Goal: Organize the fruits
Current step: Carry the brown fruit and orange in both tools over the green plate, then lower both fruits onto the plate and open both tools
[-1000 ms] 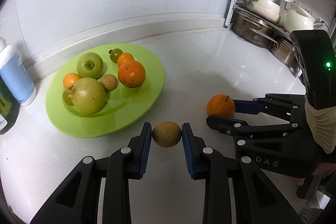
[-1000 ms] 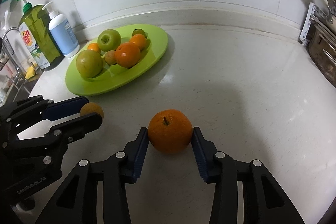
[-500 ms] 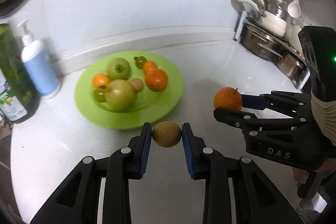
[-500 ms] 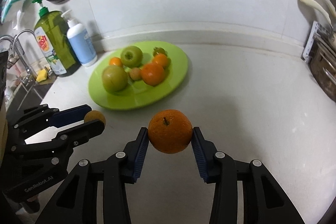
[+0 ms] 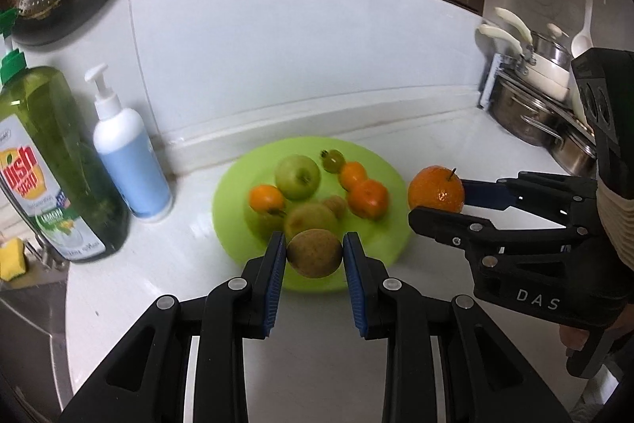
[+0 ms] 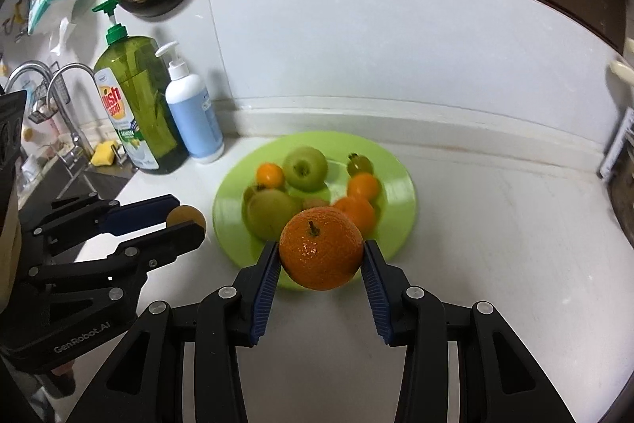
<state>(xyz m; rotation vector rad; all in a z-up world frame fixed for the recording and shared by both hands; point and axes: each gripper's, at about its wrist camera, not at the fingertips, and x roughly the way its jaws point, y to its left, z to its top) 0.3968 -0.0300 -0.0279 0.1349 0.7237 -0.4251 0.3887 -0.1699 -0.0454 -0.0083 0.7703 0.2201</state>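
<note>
The left gripper (image 5: 315,254) pinches a small brown-green round fruit (image 5: 314,253) between its blue pads, holding it in the air over the near edge of the green plate (image 5: 233,209). The right gripper (image 6: 320,260) is clamped on a large orange (image 6: 321,248) with a short stem on top, also lifted above the white counter (image 6: 495,244) at the plate's near rim. In the left wrist view the right gripper appears to the right, its orange just beside the plate's right edge; in the right wrist view the left gripper appears to the left, its brown fruit just off the plate's left edge. The plate already carries a green apple (image 6: 305,167) at the far side, a larger pale green fruit (image 6: 271,213) near the left, a small orange fruit (image 6: 270,175) beside the apple, two more orange fruits (image 6: 363,187) on the right, a small dark green fruit (image 6: 359,164) at the far right, and a small brown one, partly hidden, in the middle. To the far left of the plate stand a blue-and-white pump bottle (image 6: 194,117) and a green dish soap bottle (image 6: 134,106) against the wall, with a tap (image 6: 65,98) and sink beyond them. Steel pots (image 5: 535,106) sit on a rack at the far right.
</note>
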